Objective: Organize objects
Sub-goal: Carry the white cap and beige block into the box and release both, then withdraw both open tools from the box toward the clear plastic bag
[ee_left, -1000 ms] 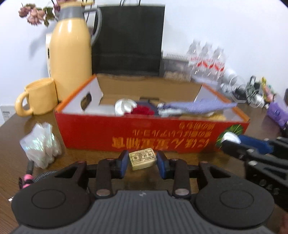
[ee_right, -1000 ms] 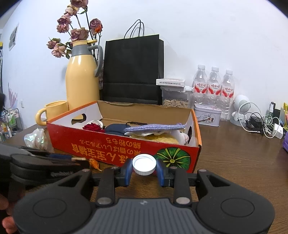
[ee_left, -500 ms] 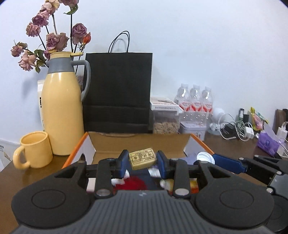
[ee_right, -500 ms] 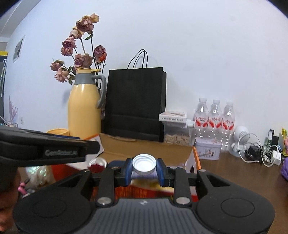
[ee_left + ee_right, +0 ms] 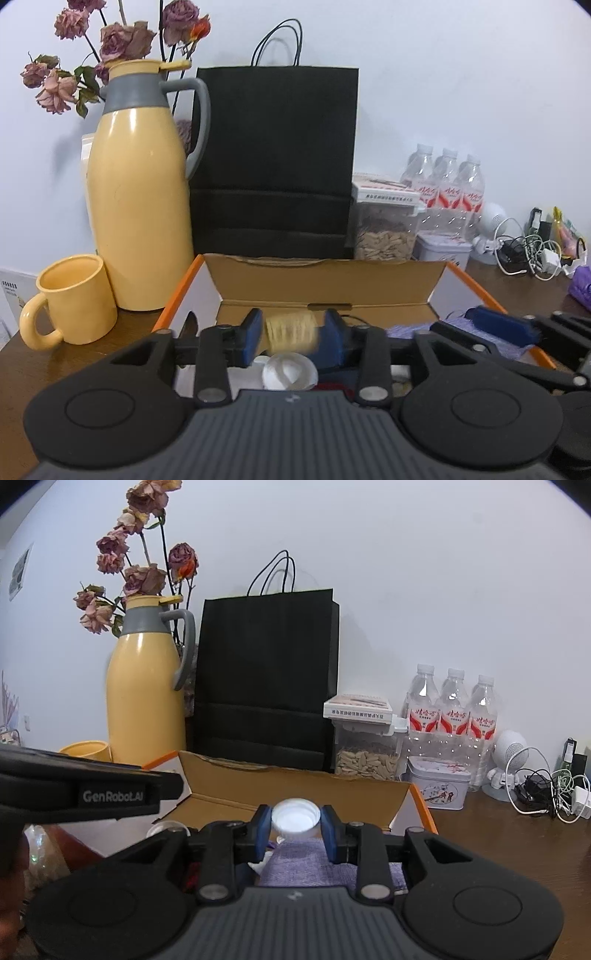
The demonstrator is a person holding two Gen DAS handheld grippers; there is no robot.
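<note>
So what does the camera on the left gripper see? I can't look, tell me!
The left gripper is over an open cardboard box, and its jaws have just been opening; a blurry little yellow block sits between them with gaps either side. Behind stand a yellow jug, a yellow mug and a black paper bag.

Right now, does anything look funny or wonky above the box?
Yes. The small tan block looks smeared and loose between the jaws of the left gripper, which have just been opening. Neither pad seems to press it, so it is probably dropping into the cardboard box.
</note>
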